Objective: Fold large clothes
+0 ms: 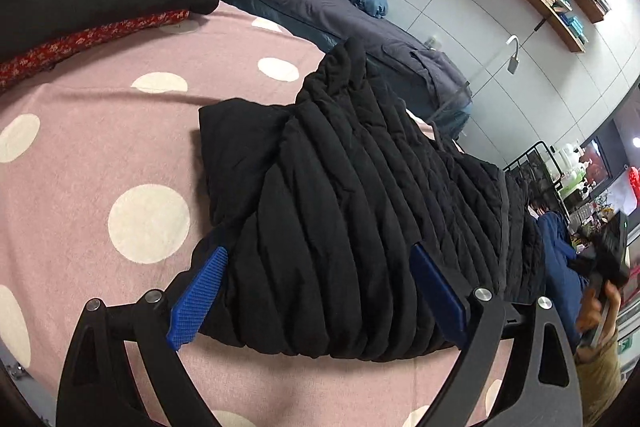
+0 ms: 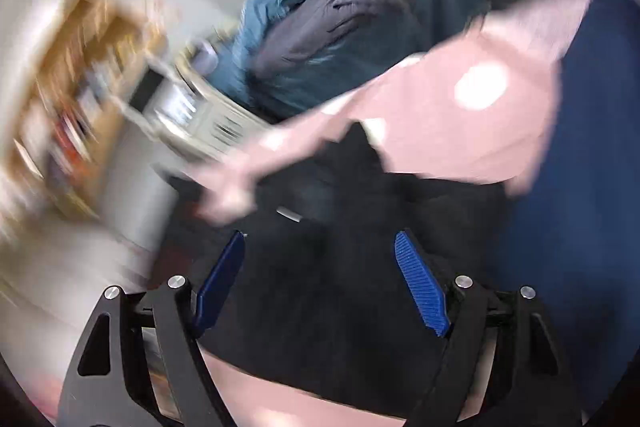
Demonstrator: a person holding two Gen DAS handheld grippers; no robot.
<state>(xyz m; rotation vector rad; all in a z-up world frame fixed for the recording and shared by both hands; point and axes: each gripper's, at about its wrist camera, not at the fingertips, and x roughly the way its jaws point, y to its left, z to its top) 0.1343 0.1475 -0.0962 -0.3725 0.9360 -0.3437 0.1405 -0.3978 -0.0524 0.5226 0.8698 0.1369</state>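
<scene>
Both tools gape over the folded black quilted jacket [image 1: 360,219] on the pink spotted blanket [image 1: 100,147]

Both tools share one build. The left tool [image 1: 316,263] has black angular linkage arms, round silver screw heads at the pivots, and blue ribbed pads [image 1: 198,297]. The right tool [image 2: 320,251] matches: black arms, silver screws, blue ribbed pads [image 2: 420,283].

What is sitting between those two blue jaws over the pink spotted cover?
In the left wrist view, the folded black quilted jacket bulges between the open left gripper jaws.
</scene>
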